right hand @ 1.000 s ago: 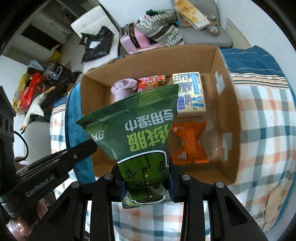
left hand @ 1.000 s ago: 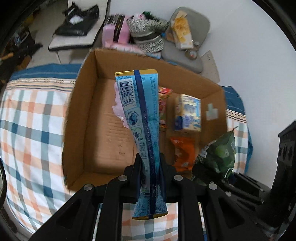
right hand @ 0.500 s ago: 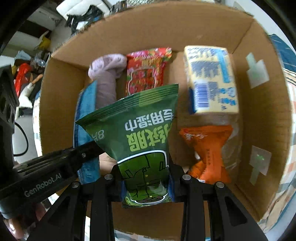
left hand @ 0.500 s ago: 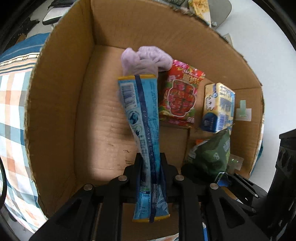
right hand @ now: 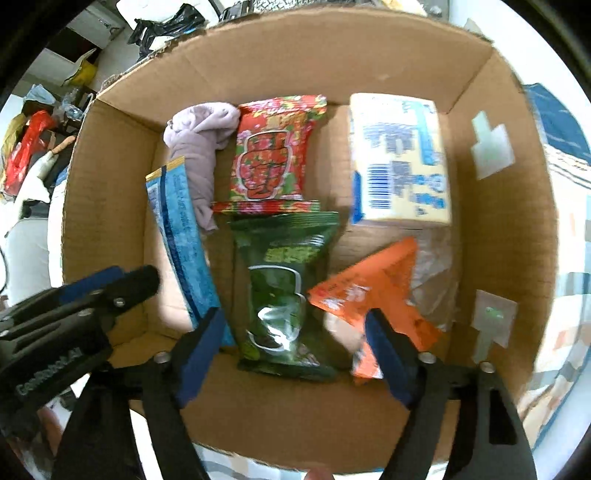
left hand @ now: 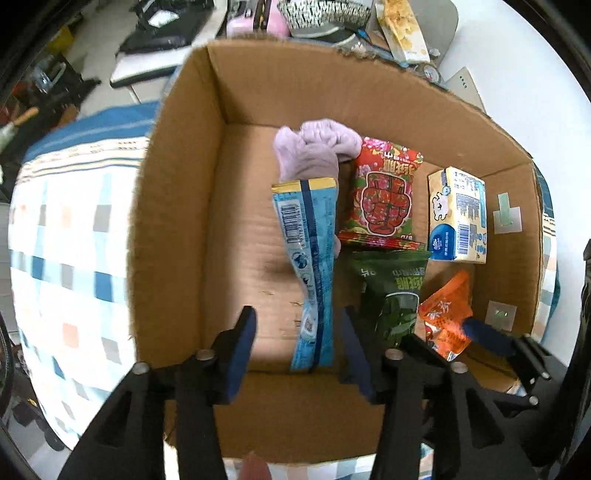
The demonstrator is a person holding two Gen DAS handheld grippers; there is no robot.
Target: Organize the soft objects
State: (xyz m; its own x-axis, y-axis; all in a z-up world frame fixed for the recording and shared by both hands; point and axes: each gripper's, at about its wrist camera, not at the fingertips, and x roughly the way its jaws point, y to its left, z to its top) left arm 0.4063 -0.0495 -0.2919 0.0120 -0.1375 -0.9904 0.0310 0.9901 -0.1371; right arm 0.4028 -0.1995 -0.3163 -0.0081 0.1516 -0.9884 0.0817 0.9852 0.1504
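Note:
A cardboard box (left hand: 173, 206) (right hand: 517, 229) holds the soft objects. My left gripper (left hand: 297, 325) is open above a long blue packet (left hand: 310, 266) that lies on the box floor. My right gripper (right hand: 295, 332) is open over a green snack bag (right hand: 280, 288) lying in the box; that bag also shows in the left wrist view (left hand: 395, 291). Beside them lie a purple cloth (right hand: 199, 147), a red packet (right hand: 273, 155), a yellow tissue pack (right hand: 399, 162) and an orange packet (right hand: 373, 288). The blue packet (right hand: 181, 236) shows left of the green bag.
The box sits on a plaid cloth (left hand: 62, 251). Beyond the box are a chair with a black bag (left hand: 159, 33), a pink pack (left hand: 258, 22) and striped fabric (left hand: 325, 11). A white wall (left hand: 517, 62) is at the right.
Both grippers have opened and let go: the blue packet and the green bag now lie on the box floor. Both grippers have drawn back a little.

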